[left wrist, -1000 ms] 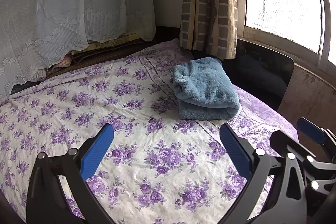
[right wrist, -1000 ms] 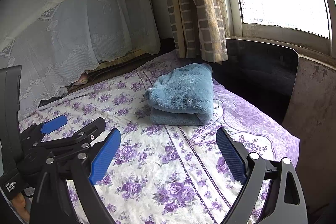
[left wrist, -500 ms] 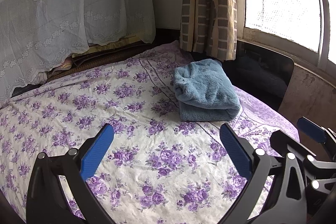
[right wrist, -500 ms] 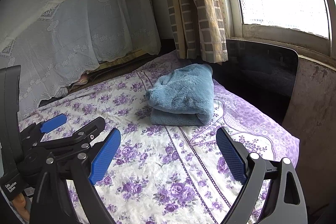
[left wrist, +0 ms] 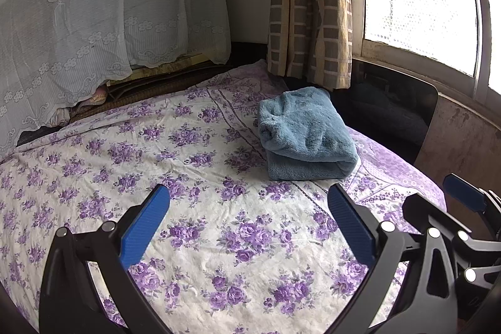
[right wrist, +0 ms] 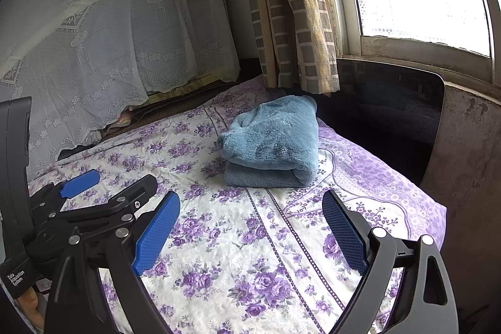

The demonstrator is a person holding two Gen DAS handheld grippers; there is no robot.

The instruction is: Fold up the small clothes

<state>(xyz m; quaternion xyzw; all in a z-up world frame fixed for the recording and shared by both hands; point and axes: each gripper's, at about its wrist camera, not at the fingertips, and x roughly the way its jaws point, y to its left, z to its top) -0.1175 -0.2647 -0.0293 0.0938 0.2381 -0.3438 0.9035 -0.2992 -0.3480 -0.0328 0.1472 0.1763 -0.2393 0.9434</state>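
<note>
Left gripper low over bed, jaws wide apart, holding nothing. Right gripper beside it, same height, jaws also wide, nothing held. Folded blue garment lies on bed ahead, near checked curtain, apart from both grippers.

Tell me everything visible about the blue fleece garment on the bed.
The blue fleece garment is a plush, dusty-blue piece, folded into a thick, rounded bundle of stacked layers with the fold edge facing the cameras. It lies on the floral bedsheet, near the far corner below the checked curtain. Neither gripper touches it.
</note>
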